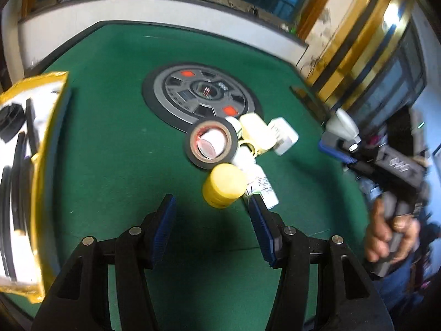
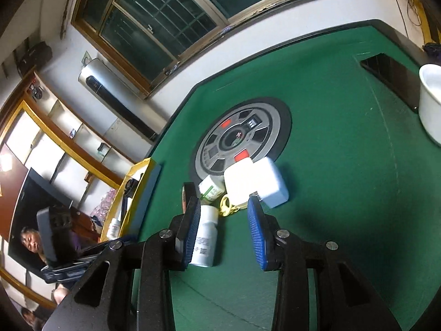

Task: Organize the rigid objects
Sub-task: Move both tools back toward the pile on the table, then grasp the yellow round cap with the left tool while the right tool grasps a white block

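A cluster of small objects lies on the green table [image 1: 110,151]: a yellow round lid [image 1: 223,185], a black tape roll [image 1: 210,144], a white bottle [image 1: 257,182], a cream case [image 1: 256,133] and a white adapter [image 1: 284,136]. My left gripper [image 1: 213,202] is open, just short of the yellow lid. My right gripper [image 2: 224,204] is open, with the white bottle [image 2: 205,237] by its left finger, and the cream case [image 2: 238,182], white adapter [image 2: 271,182] and a small green-label bottle [image 2: 211,188] just ahead. The right gripper [image 1: 339,135] also shows in the left wrist view, held by a hand.
A yellow-rimmed tray [image 1: 41,165] with black items stands at the left, also in the right wrist view [image 2: 137,190]. A round grey panel [image 1: 199,92] is set in the table's middle. A white bowl [image 2: 431,104] and a dark slot [image 2: 391,74] are at the far right.
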Demonstrator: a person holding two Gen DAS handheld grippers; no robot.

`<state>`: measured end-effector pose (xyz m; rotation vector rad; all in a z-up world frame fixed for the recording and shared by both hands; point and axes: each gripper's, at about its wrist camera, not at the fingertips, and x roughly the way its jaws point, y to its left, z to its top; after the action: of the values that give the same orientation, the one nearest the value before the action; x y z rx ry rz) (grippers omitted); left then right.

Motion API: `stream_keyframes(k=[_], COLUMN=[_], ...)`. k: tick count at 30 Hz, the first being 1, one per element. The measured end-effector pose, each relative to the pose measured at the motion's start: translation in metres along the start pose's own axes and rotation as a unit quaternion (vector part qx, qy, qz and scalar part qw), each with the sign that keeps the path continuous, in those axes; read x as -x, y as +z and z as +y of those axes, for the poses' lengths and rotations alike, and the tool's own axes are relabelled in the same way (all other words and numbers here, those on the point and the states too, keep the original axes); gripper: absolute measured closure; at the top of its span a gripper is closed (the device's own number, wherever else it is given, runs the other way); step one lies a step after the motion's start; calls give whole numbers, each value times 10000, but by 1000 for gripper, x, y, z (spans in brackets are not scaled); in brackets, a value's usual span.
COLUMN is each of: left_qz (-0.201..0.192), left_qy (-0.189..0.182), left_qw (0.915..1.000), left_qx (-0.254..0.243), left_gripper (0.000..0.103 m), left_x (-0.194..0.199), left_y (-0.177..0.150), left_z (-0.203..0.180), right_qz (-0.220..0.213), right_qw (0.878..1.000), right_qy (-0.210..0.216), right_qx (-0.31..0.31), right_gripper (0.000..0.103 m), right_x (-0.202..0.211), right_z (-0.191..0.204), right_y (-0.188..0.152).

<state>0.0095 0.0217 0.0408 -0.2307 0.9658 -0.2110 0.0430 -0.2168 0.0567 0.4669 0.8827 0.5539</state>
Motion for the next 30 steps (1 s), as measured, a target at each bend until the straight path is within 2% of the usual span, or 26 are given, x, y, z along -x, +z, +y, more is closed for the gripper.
stream_keyframes(k=[7, 12, 15, 19, 20, 21, 24, 30], left_qz=[106, 92, 6, -156, -189, -187, -179, -246], left_qy=[487, 301, 231, 84, 170, 189, 152, 118], left_qw=[9971, 9982, 9982, 9990, 9987, 9985, 9985, 9984], left_qx=[-573, -512, -549, -422, -433, -470, -503, -503], left_gripper=[50, 50, 50, 50, 60, 63, 63, 63], left_x=[-30, -42, -52, -59, -59, -58, -53, -47], left_y=[-6, 3, 10, 16, 16, 15, 9, -3], left_z=[-16, -11, -13, -15, -16, -17, -17, -18], right_qz=[-40, -27, -85, -200, -219, -229, -139, 79], right_qw=[10000, 10000, 9998, 9970, 9958, 9943, 9919, 9911], right_qy=[82, 66, -172, -692, -818, -952, -1140, -1259], right_qx=[-21, -15, 57, 299, 360, 429, 547, 429], right_gripper=[69, 68, 67, 62, 62, 62, 62, 63], right_x=[5, 2, 2, -1, -2, -6, -16, -38], right_z=[-3, -5, -7, -7, -7, -8, -11, -19], right_y=[-3, -3, -3, -3, -2, -2, 1, 17])
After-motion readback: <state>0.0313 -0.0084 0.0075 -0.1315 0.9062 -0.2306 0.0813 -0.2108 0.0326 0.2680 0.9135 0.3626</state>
